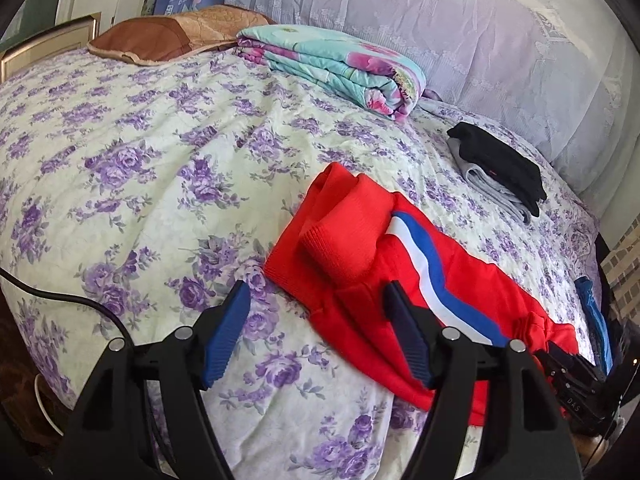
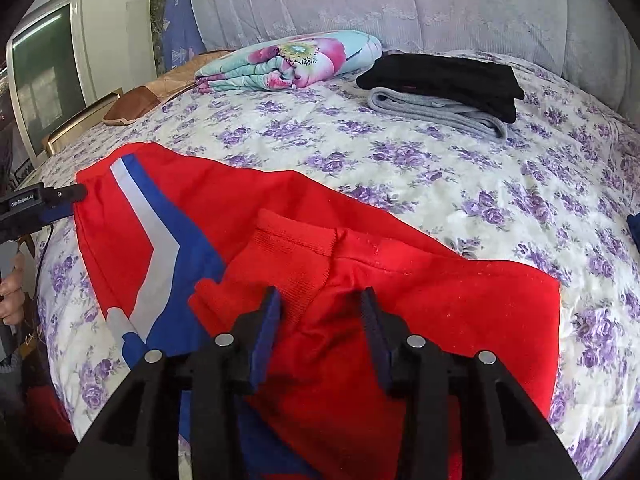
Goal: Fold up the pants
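Red pants (image 1: 360, 240) with a white and blue side stripe lie partly folded on the flowered bedspread (image 1: 140, 160), a ribbed cuff turned up on top. My left gripper (image 1: 316, 288) is open at the near corner of the pants; one finger hangs over the red cloth, the other over the bedspread. In the right wrist view the same pants (image 2: 420, 288) spread across the bed, and my right gripper (image 2: 320, 294) stands open just above them, red cloth showing between its fingers without being pinched. The left gripper (image 2: 64, 200) appears there at the striped far-left end.
A folded black and grey clothes pile (image 2: 440, 80) sits at the back right, beside a folded floral quilt (image 2: 288, 60). A brown pillow (image 1: 160, 36) lies at the head end. A black cable (image 1: 60, 300) hangs over the bed's left edge. A person's hand (image 2: 12, 292) shows at far left.
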{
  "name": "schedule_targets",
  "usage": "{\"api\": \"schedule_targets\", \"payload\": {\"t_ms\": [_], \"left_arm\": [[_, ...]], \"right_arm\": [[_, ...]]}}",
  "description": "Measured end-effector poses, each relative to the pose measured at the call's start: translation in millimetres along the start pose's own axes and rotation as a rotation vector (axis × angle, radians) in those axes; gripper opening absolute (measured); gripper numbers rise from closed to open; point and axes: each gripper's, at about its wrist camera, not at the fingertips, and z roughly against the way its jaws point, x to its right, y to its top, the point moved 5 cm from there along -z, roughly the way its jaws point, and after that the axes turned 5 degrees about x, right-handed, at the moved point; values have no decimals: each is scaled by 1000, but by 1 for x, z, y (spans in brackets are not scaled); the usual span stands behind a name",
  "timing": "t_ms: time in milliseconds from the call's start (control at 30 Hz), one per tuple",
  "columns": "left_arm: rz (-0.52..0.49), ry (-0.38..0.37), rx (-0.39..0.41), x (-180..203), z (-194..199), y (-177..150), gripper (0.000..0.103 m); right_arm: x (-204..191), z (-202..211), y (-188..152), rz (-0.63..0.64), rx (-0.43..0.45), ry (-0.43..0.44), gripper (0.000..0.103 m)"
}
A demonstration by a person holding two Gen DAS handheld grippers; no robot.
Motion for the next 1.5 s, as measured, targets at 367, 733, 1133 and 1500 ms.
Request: {"api": "schedule_targets", "payload": {"t_ms": [367,733,1133,1500], "left_arm": [[78,-79,-50,0,-24,2,68],[188,-188,-24,-12,-22,9,42],[130,-148,13,-2,-7,12,33],[-64,-74,120,39,31,22,28]], "right_arm": [[6,-1,-2,-38,12,24,46],[7,-2,-3,-50,16,33,49],[6,-2,-3,-57,20,40,50],[6,8,1,-33,34,0,60]]}}
